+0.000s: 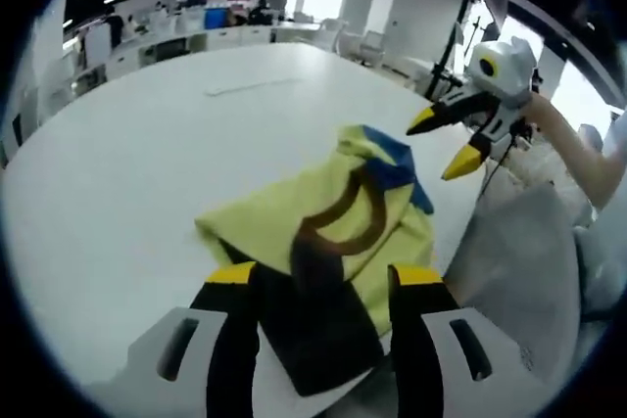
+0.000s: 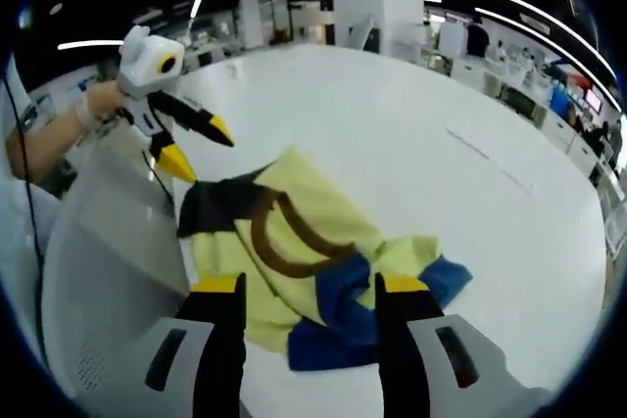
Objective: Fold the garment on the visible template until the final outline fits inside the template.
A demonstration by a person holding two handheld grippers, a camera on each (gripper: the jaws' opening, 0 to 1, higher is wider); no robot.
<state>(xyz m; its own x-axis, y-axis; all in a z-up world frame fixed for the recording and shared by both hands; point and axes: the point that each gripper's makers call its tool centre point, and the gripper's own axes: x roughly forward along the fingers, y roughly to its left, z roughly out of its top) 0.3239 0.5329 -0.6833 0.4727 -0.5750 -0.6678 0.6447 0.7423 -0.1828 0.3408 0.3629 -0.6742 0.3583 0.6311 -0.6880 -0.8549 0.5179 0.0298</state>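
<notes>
**Both grippers hovering over the crumpled garment**

The yellow cloth garment with blue and dark panels (image 1: 343,232) is lying bunched on the white round surface (image 1: 147,163), beside a grey sheet (image 2: 108,271) that is probably the template. The left gripper (image 1: 323,286) and right gripper (image 2: 309,291) are hanging over opposite ends, jaws wide and gripping nothing, seemingly lining up to pinch edges.

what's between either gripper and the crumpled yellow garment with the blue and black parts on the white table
Nothing visible. The crumpled yellow garment with blue and black parts lies on the white table, and the right gripper has its open jaws directly over the blue end. The left gripper, also open, hangs over the black end with bare air between.
</notes>
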